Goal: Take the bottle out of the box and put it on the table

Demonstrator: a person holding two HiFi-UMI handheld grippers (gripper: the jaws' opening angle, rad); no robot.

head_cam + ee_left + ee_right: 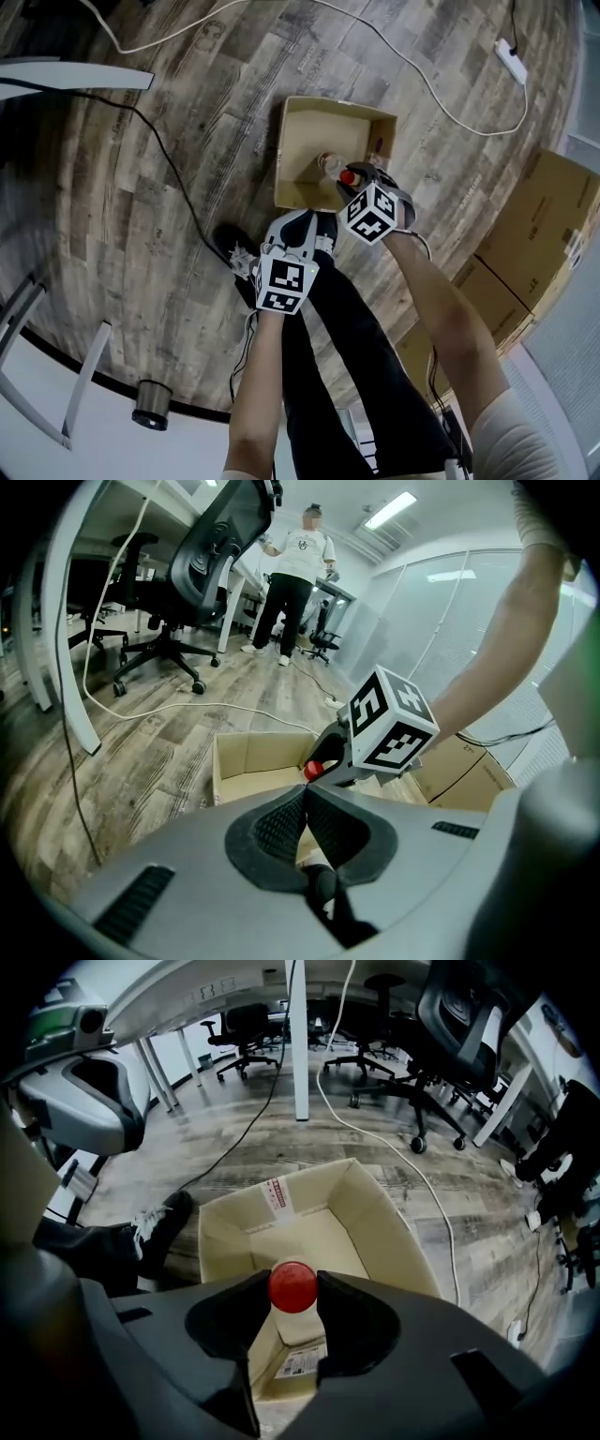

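Bottle [300, 1324] gripped in box [375, 1213].
Right tongs [293, 1288] clamp its red cap [293, 1281], bottle upright inside the box; left tongs [305, 797], pressed together and empty, hang outside the box. Risk: cap-only hold could slip on lifting.

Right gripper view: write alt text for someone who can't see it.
The right gripper points down with its two dark jaws against either side of the red cap of a bottle standing in an open cardboard box. The box sits on a wood-look floor, with office chairs and cables behind.
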